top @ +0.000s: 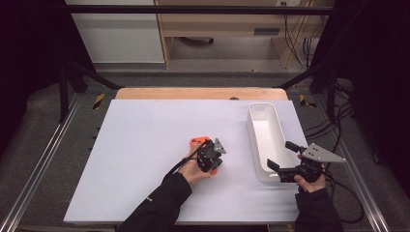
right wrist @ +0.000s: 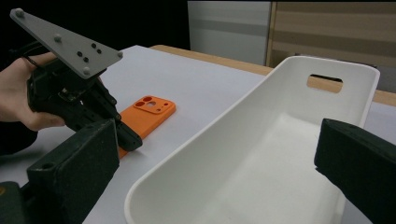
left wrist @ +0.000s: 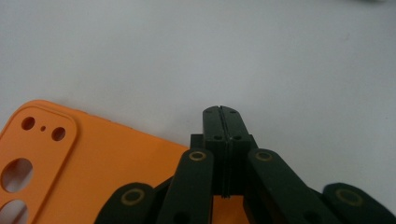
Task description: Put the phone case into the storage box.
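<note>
Bench [top: 145, 145] covered by a white sheet, with a strip of wood exposed along the far edge. A dark floor and metal frame rails are seen around it, and a wooden cabinet stands behind.

A long white bin [top: 265, 140] is placed on the right part of the bench, its long axis running away from the person. A slot handle is cut in its far end wall [right wrist: 324, 83]. The interior is seen bare in the right gripper view.

The right hand-held gripper [top: 284, 158] is held at the near end of the bin, a grey three-cornered plate on top. Its jaws are spread wide apart, one on either side of the bin's near end: in the right gripper view one jaw stands outside the bin's left wall and the other rises at the right edge of the frame. Nothing is held between them.

The left hand-held gripper [top: 211, 153] is held near the bench centre, directly over the near part of an orange phone case [top: 199, 141]. In the left gripper view its jaws [left wrist: 223, 140] are pressed fully together, tips meeting in a thin seam above the white sheet. Nothing is seen between them.

The phone case [left wrist: 93, 158] lies flat on the sheet, left of the bin and well apart from it, camera cut-outs toward the far end [right wrist: 150, 105].
</note>
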